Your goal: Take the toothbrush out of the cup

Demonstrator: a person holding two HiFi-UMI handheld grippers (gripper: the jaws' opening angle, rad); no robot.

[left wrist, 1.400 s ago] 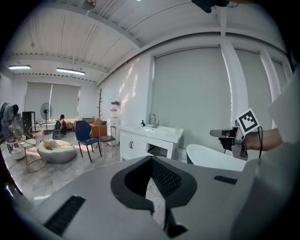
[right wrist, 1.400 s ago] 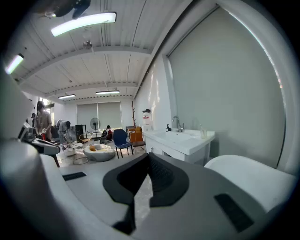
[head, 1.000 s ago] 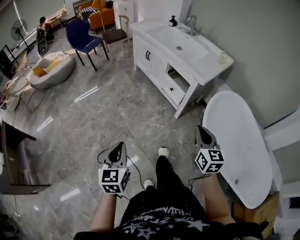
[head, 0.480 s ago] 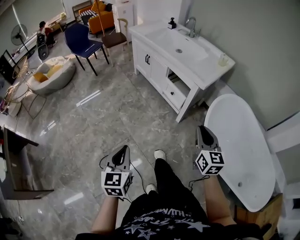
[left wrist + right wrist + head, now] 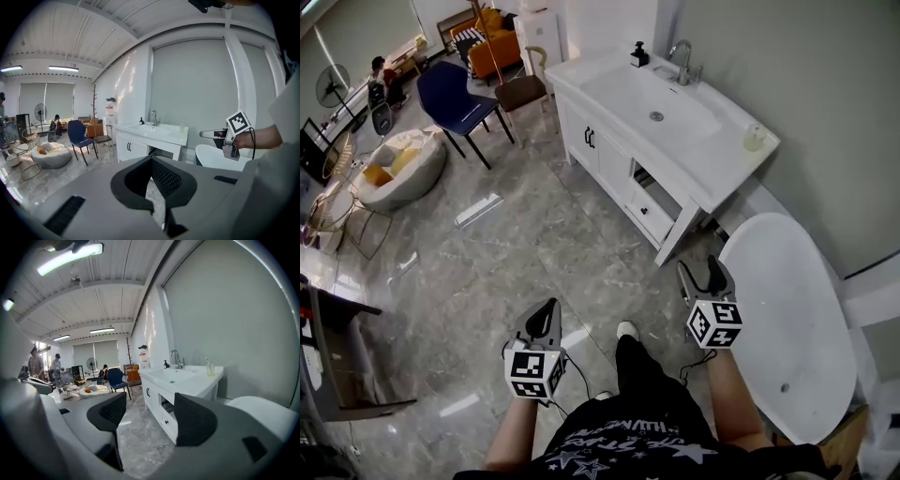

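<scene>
A clear cup (image 5: 754, 138) holding a toothbrush (image 5: 207, 361) stands on the right end of the white vanity top (image 5: 609, 89); in the right gripper view the cup (image 5: 210, 369) is far ahead, to the right of the basin. My right gripper (image 5: 700, 274) hovers over the floor short of the vanity, its jaws opening wide with nothing between them (image 5: 153, 416). My left gripper (image 5: 547, 310) is lower left over the floor, jaws shut and empty (image 5: 151, 159). The right gripper (image 5: 213, 134) also shows in the left gripper view.
A white bathtub (image 5: 787, 300) lies just right of the right gripper. The vanity has a faucet (image 5: 681, 56), a soap bottle (image 5: 639, 54) and an open compartment (image 5: 656, 183). A blue chair (image 5: 455, 94), a brown chair (image 5: 523, 92) and my shoe (image 5: 626, 330) are on the marble floor.
Both grippers and the view have moved forward toward the vanity. The right gripper's jaws, shut before, now stand apart. The left gripper stays shut.
</scene>
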